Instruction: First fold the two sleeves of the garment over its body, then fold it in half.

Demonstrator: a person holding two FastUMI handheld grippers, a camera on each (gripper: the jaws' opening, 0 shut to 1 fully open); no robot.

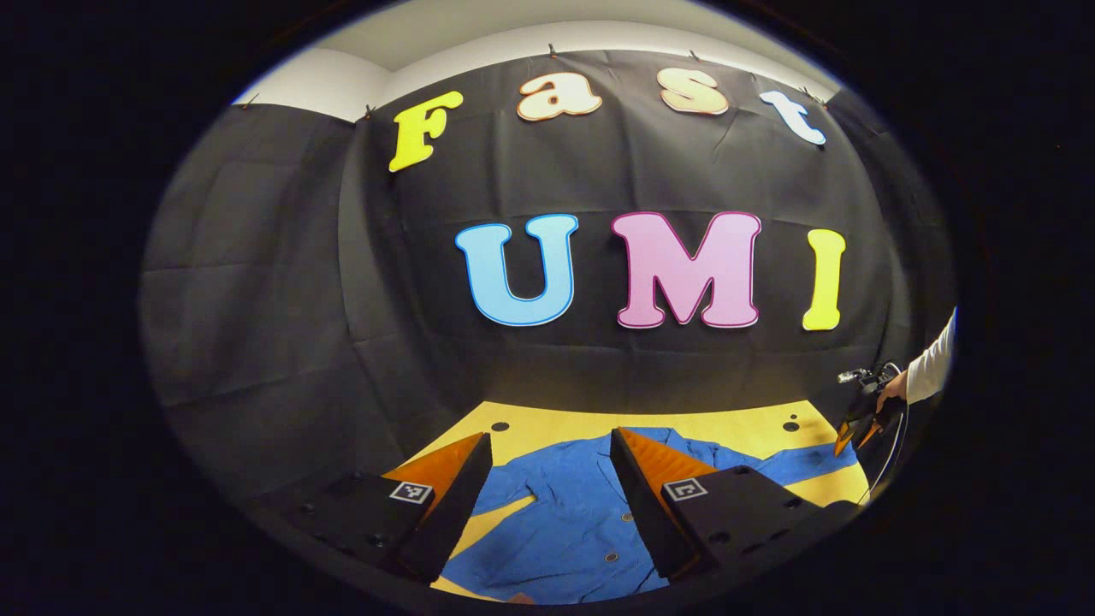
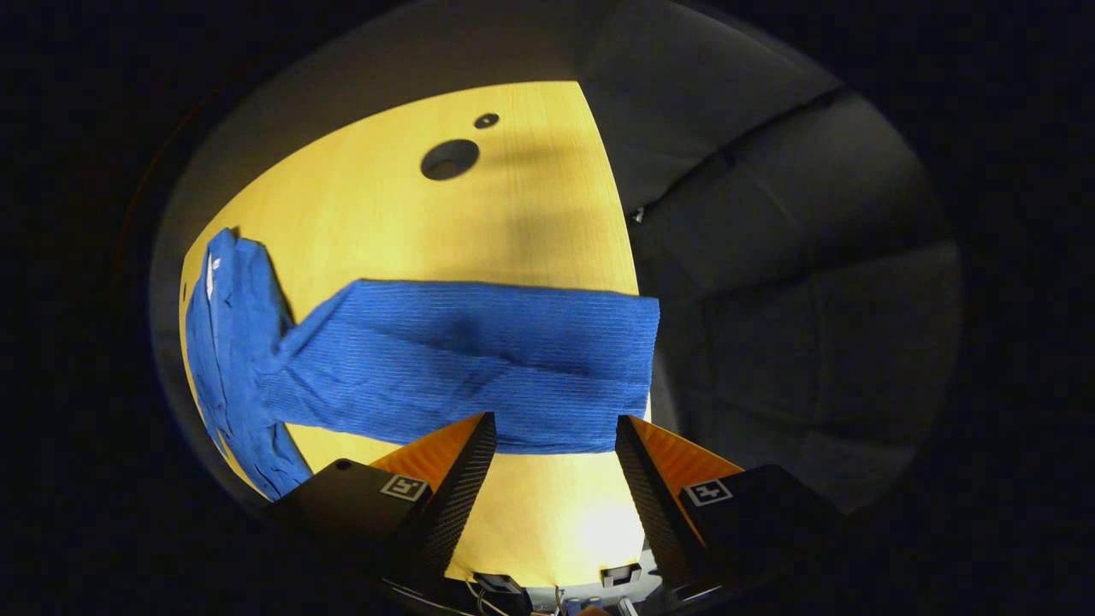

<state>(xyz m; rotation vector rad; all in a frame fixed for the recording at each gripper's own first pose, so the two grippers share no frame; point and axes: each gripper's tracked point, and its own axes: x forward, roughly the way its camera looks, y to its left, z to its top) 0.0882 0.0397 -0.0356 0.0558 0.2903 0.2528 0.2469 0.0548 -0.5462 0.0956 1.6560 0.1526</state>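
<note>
A blue button-up garment (image 1: 569, 522) lies flat on the yellow wooden table (image 1: 684, 421). My left gripper (image 1: 552, 496) hovers open above the garment's body, nothing between its fingers. In the left gripper view the right gripper (image 1: 860, 426), held by a hand in a white sleeve, hangs over the far right table edge by the sleeve end. In the right gripper view a blue sleeve (image 2: 462, 359) stretches out across the table (image 2: 411, 222) to its edge, the body (image 2: 227, 342) at the left. My right gripper (image 2: 554, 445) is open just above the sleeve's near edge.
Black cloth walls surround the table on the far side and to the right. The tabletop has round holes (image 2: 450, 159) near its far corners (image 1: 791, 424). Bare wood lies beyond the sleeve and in front of it.
</note>
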